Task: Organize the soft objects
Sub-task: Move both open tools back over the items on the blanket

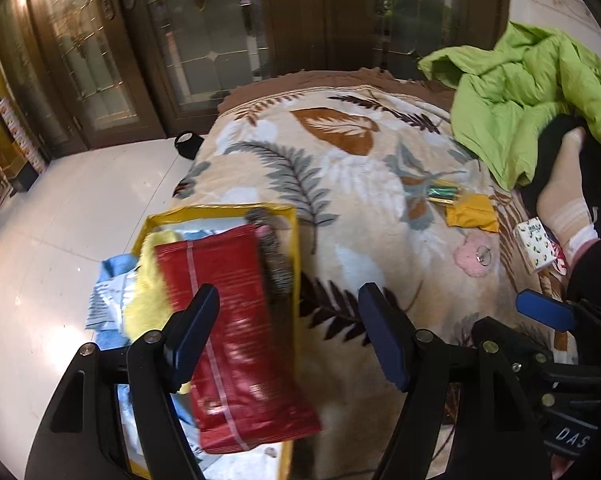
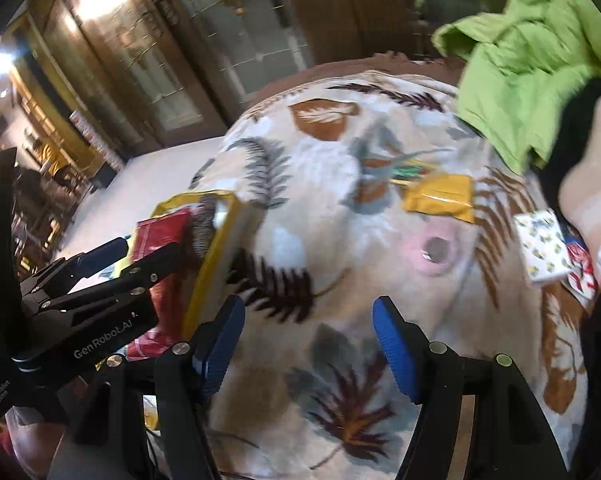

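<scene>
My left gripper (image 1: 290, 334) is open above a yellow-rimmed bag (image 1: 294, 240) at the bed's left edge. A red packet (image 1: 236, 344) lies loose and blurred across the bag's top, between and below the spread fingers. A yellow fluffy piece (image 1: 148, 280) and a grey fuzzy piece (image 1: 278, 264) sit in the bag. My right gripper (image 2: 308, 348) is open over the leaf-patterned blanket (image 2: 340, 208) with nothing between its pads. Farther on lie a pink fluffy item (image 2: 436, 252), a yellow packet (image 2: 440, 198) and a patterned tissue pack (image 2: 544, 248).
A crumpled green jacket (image 1: 532, 92) lies at the back right of the bed. A person's socked foot (image 1: 564, 200) rests beside it. White tiled floor (image 1: 60, 220) is on the left, and dark glass-fronted cabinets (image 1: 204, 40) stand behind. A black cup (image 1: 186, 142) sits on the floor.
</scene>
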`<state>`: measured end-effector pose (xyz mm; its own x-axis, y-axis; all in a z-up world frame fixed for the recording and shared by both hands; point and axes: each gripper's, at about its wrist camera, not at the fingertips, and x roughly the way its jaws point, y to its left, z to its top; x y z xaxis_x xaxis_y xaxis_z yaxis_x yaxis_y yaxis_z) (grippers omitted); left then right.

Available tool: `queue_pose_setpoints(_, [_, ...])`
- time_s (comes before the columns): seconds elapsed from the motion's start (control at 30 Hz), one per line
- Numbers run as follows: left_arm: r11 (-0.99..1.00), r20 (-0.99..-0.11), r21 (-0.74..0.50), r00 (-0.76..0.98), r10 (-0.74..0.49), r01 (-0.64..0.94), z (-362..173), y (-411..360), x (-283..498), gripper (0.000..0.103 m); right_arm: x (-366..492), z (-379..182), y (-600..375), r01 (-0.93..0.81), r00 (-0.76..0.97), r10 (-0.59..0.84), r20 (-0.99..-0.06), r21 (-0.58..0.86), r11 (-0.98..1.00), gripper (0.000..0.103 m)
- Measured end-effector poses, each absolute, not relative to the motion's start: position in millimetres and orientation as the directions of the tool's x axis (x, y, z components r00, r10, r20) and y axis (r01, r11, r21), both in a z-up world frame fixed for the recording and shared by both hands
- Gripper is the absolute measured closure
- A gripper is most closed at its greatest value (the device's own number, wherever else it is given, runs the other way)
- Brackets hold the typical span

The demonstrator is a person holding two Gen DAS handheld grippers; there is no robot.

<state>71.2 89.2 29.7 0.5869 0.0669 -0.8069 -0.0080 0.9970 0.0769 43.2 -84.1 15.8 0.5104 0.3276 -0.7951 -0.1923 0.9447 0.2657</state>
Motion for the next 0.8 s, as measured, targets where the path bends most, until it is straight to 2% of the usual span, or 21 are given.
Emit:
queue_pose_setpoints(0.53, [0.991, -0.844, 0.107, 0.535, 0.048, 0.080, 2, 21, 101, 0.031, 44, -16, -206, 0.054, 0.524, 0.247, -0.816, 0.320, 0.946, 0.034])
queue_pose_setpoints(0.8, [0.996, -0.884, 0.018, 0.468, -0.024, 0.085, -16, 13, 119, 0.031, 44, -29, -226, 0.089, 0.519, 0.259, -0.814, 0.353, 0.931, 0.034])
